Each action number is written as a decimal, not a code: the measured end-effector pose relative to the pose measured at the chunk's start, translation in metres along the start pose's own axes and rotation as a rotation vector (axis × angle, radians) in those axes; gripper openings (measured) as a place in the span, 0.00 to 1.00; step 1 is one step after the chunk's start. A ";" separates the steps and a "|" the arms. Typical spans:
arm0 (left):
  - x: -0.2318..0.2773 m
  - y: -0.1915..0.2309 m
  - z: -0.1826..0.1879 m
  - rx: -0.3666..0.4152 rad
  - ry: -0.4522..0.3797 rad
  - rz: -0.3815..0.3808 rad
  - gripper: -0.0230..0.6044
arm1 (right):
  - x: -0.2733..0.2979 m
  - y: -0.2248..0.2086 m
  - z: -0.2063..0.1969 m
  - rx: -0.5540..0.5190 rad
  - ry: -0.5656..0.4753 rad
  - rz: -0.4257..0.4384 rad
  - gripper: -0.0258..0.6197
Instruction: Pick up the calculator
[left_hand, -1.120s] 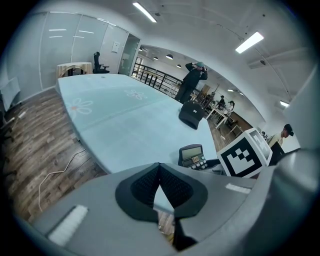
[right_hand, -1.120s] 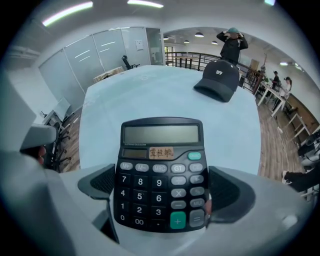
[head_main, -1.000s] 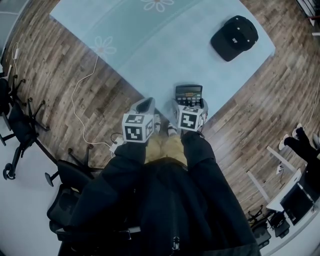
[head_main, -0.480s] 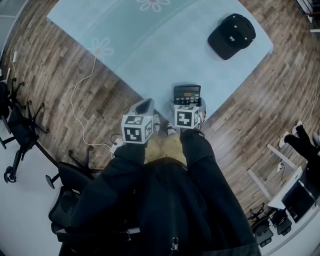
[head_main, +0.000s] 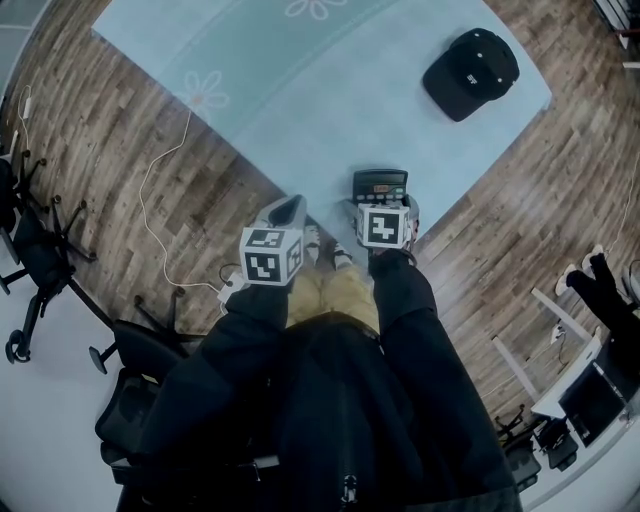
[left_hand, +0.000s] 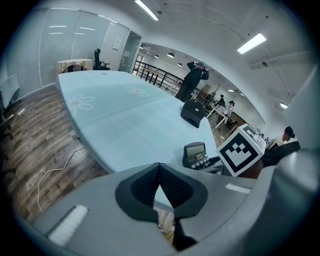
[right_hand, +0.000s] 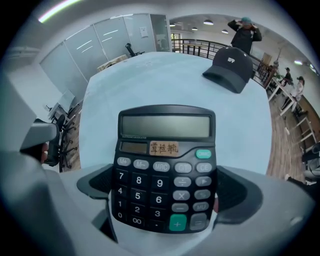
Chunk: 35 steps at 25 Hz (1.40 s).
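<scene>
Now, head view: calculator (head_main: 380, 185) at the worktop's (head_main: 300, 90) near corner, long axis away from us.
Left gripper view: left tongs (left_hand: 160, 172) together, empty, farther off.
Right gripper view: right tongs (right_hand: 167, 187) clamp its long sides.

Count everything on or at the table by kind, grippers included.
calculator: 1
cap: 1
grippers: 2, left gripper shut with nothing in it, right gripper closed on the calculator
total: 4
</scene>
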<state>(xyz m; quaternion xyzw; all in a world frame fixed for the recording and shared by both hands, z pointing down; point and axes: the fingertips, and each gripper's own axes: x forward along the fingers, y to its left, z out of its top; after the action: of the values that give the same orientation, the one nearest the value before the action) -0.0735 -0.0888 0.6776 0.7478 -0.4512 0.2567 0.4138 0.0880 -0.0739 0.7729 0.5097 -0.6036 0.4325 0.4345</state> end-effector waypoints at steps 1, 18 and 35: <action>0.000 0.001 -0.001 -0.001 0.002 0.000 0.03 | 0.000 0.001 0.001 -0.005 -0.002 0.002 0.96; -0.022 -0.011 0.030 0.029 -0.089 -0.017 0.03 | -0.099 -0.001 0.050 -0.110 -0.357 -0.002 0.96; -0.150 -0.095 0.200 0.204 -0.545 -0.051 0.03 | -0.335 0.015 0.168 -0.123 -0.942 0.020 0.96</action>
<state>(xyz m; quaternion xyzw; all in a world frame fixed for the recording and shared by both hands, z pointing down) -0.0558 -0.1654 0.4221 0.8381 -0.4986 0.0799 0.2064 0.0932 -0.1538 0.4065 0.6178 -0.7643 0.1219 0.1389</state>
